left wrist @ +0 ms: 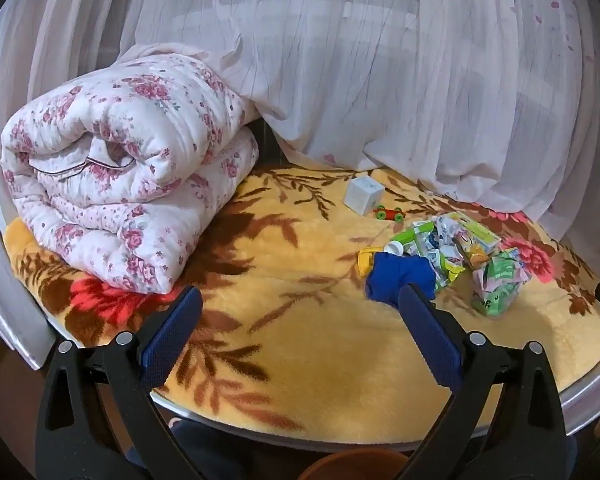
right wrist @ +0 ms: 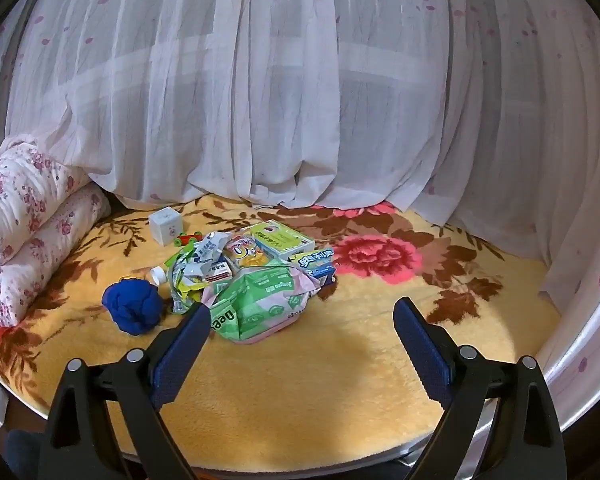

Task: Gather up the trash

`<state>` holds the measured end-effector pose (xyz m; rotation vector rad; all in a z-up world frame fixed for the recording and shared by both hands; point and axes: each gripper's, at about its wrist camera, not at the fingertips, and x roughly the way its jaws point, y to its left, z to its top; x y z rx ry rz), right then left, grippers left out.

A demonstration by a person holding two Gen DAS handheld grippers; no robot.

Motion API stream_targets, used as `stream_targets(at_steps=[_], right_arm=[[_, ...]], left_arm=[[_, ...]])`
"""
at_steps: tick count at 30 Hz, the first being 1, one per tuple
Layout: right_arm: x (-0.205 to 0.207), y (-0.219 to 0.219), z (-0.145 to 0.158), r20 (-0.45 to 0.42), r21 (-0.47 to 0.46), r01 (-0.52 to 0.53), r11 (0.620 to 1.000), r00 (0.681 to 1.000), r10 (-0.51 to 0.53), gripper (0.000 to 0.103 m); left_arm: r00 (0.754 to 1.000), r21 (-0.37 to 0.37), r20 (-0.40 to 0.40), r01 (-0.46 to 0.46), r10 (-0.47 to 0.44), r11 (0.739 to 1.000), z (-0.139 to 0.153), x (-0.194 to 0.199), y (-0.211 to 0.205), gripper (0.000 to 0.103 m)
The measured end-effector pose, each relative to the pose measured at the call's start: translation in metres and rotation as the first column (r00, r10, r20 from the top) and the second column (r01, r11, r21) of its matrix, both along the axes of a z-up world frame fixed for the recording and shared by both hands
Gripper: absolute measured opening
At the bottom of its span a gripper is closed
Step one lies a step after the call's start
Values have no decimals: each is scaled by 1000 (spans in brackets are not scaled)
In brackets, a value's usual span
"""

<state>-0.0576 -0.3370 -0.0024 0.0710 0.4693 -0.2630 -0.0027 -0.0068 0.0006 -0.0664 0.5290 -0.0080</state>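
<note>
- Crinkly green-and-pink plastic wrapper pile sits on the fuzzy yellow floral blanket.
- Soft blue knotted cloth ball lies just left of the pile.
- Left gripper and right gripper are both spread wide, pinching nothing.

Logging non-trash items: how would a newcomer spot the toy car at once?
Start at the folded quilt on the yellow blanket, then go right to the white box. The toy car sits beside it: tiny, red with green wheels, apart from the wrapper pile.

sheer pink-spotted curtain fills the upper frame; yellow flowered blanket below; folded floral quilt at left.
</note>
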Motion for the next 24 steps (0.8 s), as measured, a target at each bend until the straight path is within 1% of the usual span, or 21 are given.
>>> stream_targets(at_steps=[24], right_arm=[[-2, 0, 1, 6, 2, 4, 1000, 1000, -4, 91]], left_arm=[[1000, -6, -25, 14, -14, 1000, -8, -1, -3, 96]])
